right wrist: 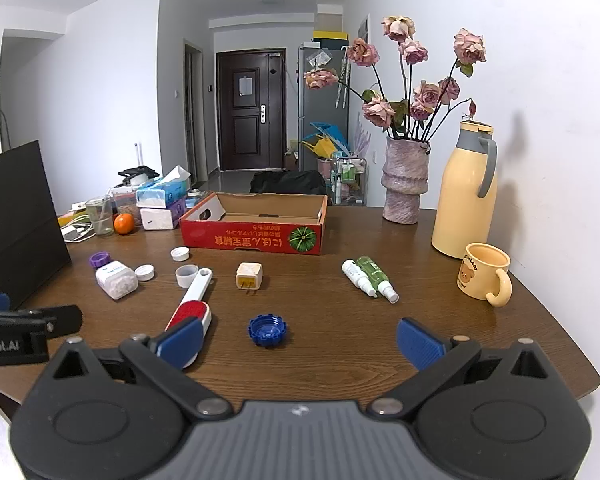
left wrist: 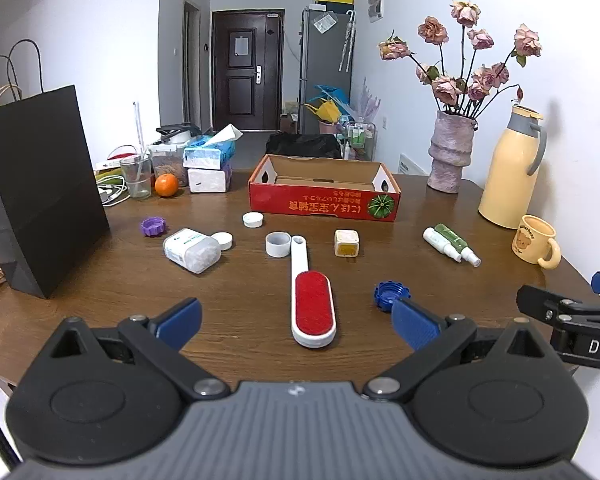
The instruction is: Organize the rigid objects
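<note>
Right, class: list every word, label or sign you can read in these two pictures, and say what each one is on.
"Robot.AI": side of the left hand-held gripper, first letters cut off.
"DAS": side of the right hand-held gripper, cut off at the edge.
Red cardboard box: upside-down East Asian characters, not legible.
Yellow mug: curved lettering, too small.
White bottle label: too blurred.

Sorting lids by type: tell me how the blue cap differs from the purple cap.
The blue cap is dark blue and lies near the table's front, open side up; the purple cap is purple and sits farther back on the left, beside the black paper bag. Both are round with notched, scalloped rims.
</note>
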`<state>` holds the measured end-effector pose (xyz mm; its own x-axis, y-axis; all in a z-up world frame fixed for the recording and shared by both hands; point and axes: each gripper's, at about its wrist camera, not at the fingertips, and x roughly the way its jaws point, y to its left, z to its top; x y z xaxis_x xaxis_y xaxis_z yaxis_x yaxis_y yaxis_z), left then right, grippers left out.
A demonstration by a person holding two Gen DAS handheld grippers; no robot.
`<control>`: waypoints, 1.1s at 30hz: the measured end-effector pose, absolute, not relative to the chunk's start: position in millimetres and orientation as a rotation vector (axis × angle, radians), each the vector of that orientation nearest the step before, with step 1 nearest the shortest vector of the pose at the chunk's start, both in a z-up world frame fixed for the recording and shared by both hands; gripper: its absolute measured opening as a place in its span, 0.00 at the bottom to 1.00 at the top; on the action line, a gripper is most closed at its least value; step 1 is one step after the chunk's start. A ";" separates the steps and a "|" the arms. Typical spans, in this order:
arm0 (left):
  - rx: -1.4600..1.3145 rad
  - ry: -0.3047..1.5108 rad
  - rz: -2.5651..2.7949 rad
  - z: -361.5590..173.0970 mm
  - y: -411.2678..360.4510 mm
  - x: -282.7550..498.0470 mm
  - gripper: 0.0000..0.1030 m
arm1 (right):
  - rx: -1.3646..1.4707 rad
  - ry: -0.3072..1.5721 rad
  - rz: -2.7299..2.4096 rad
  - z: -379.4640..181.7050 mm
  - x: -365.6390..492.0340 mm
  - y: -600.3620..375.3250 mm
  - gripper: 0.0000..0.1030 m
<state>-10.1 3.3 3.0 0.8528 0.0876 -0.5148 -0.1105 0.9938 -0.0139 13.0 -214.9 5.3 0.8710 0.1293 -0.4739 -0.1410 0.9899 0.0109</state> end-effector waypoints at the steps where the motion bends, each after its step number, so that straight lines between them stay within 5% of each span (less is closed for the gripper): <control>1: -0.042 0.539 0.106 3.2 3.0 -10.3 1.00 | -0.025 0.494 0.141 5.3 13.0 -214.9 1.00; 33: -0.038 0.536 0.106 3.6 4.5 -10.6 1.00 | -0.025 0.498 0.141 3.7 13.9 -214.6 1.00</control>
